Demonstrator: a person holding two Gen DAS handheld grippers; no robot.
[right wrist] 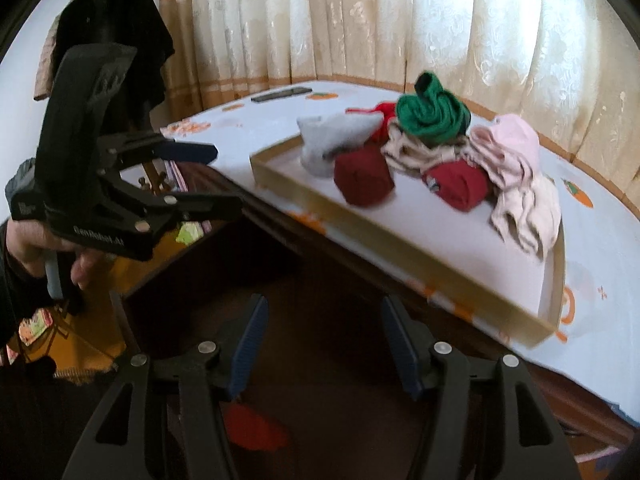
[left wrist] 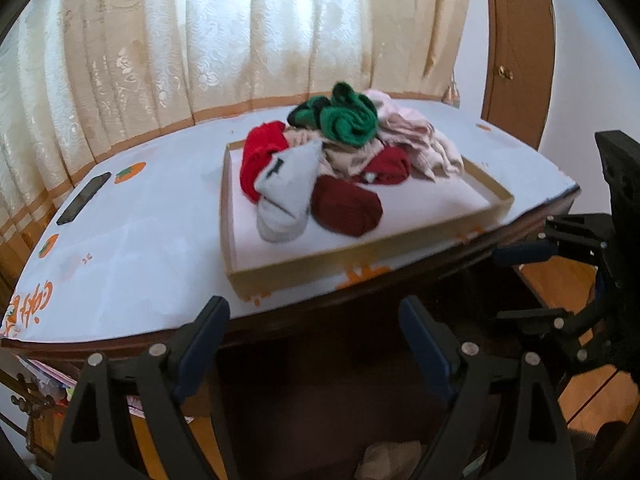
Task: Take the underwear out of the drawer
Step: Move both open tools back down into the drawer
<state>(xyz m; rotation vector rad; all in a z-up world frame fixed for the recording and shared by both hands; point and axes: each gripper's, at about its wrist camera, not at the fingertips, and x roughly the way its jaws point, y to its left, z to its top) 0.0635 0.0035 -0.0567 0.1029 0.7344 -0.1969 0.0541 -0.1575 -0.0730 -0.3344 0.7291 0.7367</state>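
Note:
A shallow tan drawer [left wrist: 360,254] [right wrist: 400,258] lies on the white-clothed table. Rolled underwear is piled in its far half: a green piece [left wrist: 352,120] [right wrist: 434,116] on top, a dark red roll [left wrist: 346,210] [right wrist: 362,178] and a grey piece [left wrist: 288,192] [right wrist: 332,140] at the front, pink and beige pieces [left wrist: 416,136] [right wrist: 512,152] to the right. My left gripper [left wrist: 312,308] [right wrist: 226,178] is open and empty, short of the table's near edge. My right gripper [right wrist: 324,308] [left wrist: 508,284] is also open and empty, below that edge.
A dark phone [left wrist: 84,198] lies on the table at the far left. Cream curtains hang behind the table, with a wooden door [left wrist: 520,40] to the right. Dark clothes [right wrist: 112,40] hang on a stand at the left. A hand [right wrist: 36,244] holds the left gripper.

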